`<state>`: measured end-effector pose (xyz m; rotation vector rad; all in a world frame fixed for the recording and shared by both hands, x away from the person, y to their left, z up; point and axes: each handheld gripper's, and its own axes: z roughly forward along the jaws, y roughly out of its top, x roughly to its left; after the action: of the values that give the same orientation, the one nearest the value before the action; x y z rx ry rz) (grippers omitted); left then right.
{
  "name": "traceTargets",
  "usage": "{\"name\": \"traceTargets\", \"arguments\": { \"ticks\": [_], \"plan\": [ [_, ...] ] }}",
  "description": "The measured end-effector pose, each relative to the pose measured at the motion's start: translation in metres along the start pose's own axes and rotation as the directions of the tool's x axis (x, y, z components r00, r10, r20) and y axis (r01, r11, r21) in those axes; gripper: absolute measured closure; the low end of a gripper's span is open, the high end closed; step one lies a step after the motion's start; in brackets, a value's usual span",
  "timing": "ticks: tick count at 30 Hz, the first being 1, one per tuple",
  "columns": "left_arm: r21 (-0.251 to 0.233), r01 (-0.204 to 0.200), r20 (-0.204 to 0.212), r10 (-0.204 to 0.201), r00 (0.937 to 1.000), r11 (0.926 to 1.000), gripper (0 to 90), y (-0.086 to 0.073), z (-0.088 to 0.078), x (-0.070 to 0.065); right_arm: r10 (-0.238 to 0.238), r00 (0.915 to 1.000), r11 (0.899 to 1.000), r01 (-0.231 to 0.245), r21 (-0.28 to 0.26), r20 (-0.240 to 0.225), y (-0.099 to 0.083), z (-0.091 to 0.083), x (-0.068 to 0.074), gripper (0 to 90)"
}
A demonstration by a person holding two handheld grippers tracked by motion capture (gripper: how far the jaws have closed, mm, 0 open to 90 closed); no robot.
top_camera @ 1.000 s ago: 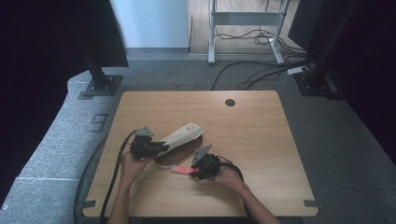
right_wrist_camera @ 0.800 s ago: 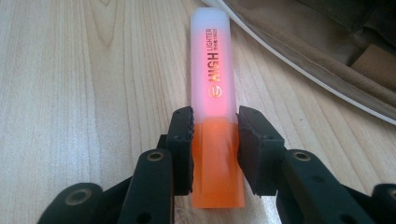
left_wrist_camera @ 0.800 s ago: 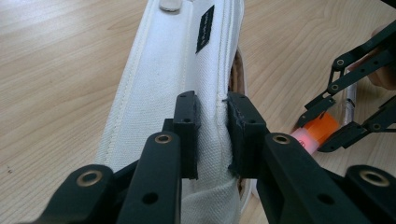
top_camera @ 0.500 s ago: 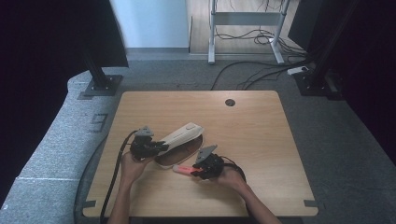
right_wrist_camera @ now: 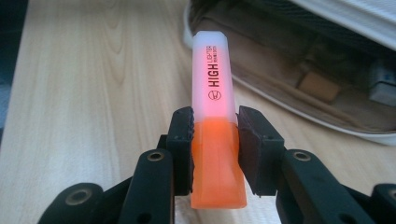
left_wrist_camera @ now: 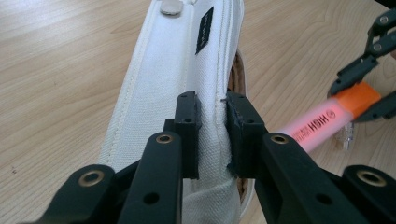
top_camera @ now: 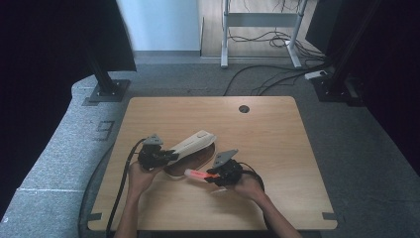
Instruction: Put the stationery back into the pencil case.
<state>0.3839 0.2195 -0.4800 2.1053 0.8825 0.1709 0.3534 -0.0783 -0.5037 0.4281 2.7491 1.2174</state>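
Wooden table (top_camera: pixel 277 144): open pencil case (top_camera: pixel 190 144), highlighter (top_camera: pixel 197 174) beside.

White pencil case (left_wrist_camera: pixel 177 79), orange highlighter (right_wrist_camera: pixel 212 126)

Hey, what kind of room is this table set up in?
Probably a lab or recording studio rather than a home: a lone wooden table stands on grey carpet, dark curtains hang at both sides, and loose cables run across the floor beneath a metal frame behind.
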Motion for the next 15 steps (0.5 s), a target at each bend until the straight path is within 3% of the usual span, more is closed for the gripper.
{"name": "traceTargets", "arguments": {
  "ticks": [15],
  "plan": [
    [-0.01,0.0,-0.005,0.0,1.0,1.0,77.0,0.001,-0.002,-0.001,0.03,0.9961,0.999,-0.032,0.022,0.083,0.012,0.009,-0.021,65.9]
  ]
}}
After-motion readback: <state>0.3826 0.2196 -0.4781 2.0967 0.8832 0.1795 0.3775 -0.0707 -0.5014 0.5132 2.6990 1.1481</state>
